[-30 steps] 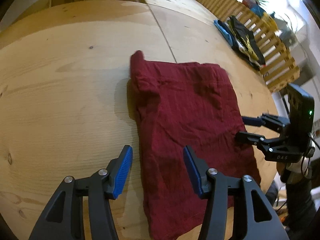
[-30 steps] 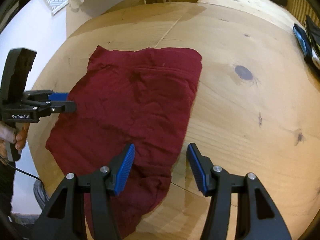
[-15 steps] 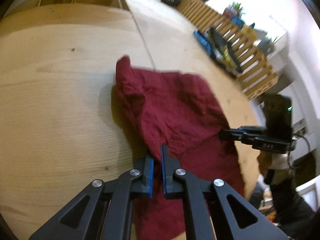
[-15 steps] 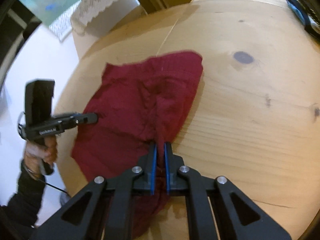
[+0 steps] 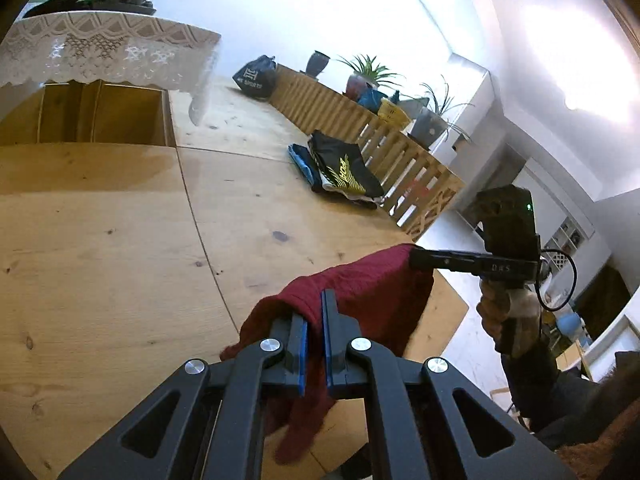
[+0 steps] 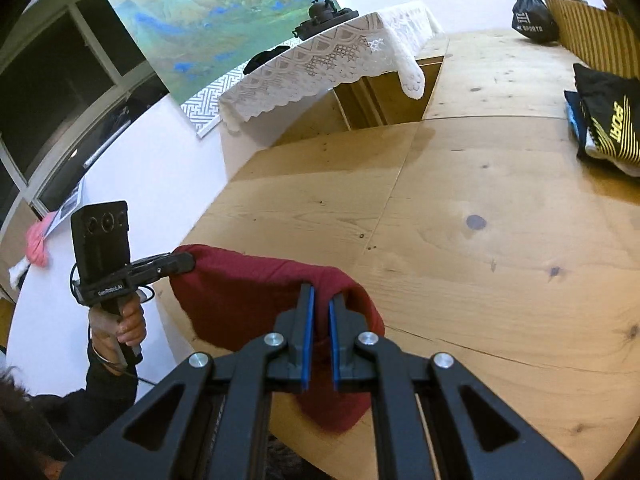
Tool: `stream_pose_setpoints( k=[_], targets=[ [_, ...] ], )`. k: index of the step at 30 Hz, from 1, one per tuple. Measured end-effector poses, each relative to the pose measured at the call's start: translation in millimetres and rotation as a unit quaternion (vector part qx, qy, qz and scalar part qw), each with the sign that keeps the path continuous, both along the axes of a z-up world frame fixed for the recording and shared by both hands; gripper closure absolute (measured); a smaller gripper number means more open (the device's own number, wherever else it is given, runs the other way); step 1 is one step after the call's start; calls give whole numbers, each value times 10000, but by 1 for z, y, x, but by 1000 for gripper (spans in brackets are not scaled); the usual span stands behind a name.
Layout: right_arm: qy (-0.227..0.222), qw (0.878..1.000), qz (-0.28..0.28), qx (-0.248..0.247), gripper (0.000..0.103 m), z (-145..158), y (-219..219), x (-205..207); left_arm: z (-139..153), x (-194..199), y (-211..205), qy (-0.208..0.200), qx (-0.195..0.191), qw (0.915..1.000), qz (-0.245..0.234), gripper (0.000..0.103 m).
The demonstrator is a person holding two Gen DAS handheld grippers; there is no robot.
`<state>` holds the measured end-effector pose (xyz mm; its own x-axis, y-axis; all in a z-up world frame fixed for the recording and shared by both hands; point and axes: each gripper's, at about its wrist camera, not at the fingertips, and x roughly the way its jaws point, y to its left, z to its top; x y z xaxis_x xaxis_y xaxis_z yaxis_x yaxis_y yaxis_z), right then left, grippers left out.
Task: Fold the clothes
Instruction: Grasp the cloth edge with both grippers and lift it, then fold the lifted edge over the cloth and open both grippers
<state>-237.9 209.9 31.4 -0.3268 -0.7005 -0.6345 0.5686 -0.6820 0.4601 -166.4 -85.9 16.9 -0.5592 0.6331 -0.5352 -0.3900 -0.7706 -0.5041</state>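
I have both tools clamped on the dark red garment (image 5: 360, 292), which hangs in the air above the near edge of the wooden counter (image 5: 100, 240), stretched between them. On my left tool (image 5: 315, 344) the blue pads (image 5: 304, 356) are closed down to a narrow slit, with a fold of the red cloth pinched in it and more cloth drooping below the fingers. My right tool (image 6: 319, 338) is the same: pads almost together, cloth bunched between them and hanging beneath. From the left wrist view I can see the right tool (image 5: 416, 258) out to the side, its tips buried in the garment's far corner; from the right wrist view the left tool (image 6: 188, 260) grips the opposite corner. The top edge of the garment (image 6: 256, 292) sags slightly between the two grips. A stack of folded clothes (image 5: 340, 170) lies well apart on the counter near the slatted wooden rail (image 5: 400, 148).
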Motion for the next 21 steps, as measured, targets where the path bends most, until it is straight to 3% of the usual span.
stream_pose_setpoints(
  k=[1,4,7,8,9,12,18,21],
  targets=[
    [-90,9999,-33,66,96,-7,-1,-12,-8,-14,4,-143,-44,9999,-16,98],
    [-613,9973,-156,361,96,-52,-9,-62,-68,-77,8,-997,-141,9949,102,98],
    [-1126,9892,-269,897,96,-107,-23,-120,-122,-134,10,-1731,-444,9834,302,97],
    [-1177,9872,-305,1034,94,-118,-26,-136,-133,-147,8,-1899,-497,9797,396,91],
    [-1221,9861,-325,1082,93,-123,-27,-147,-140,-158,5,-1999,-550,9772,465,79],
    [-1316,9844,-269,1137,85,-121,-24,-164,-131,-165,-5,-1848,-700,9780,661,61],
    [-1069,9894,-188,965,58,-98,1,-135,-102,-139,-16,-1455,-721,9852,553,54],
    [-1041,9886,-98,1085,56,-102,0,-114,-105,-131,-5,-1554,-687,9845,437,54]
  ],
)
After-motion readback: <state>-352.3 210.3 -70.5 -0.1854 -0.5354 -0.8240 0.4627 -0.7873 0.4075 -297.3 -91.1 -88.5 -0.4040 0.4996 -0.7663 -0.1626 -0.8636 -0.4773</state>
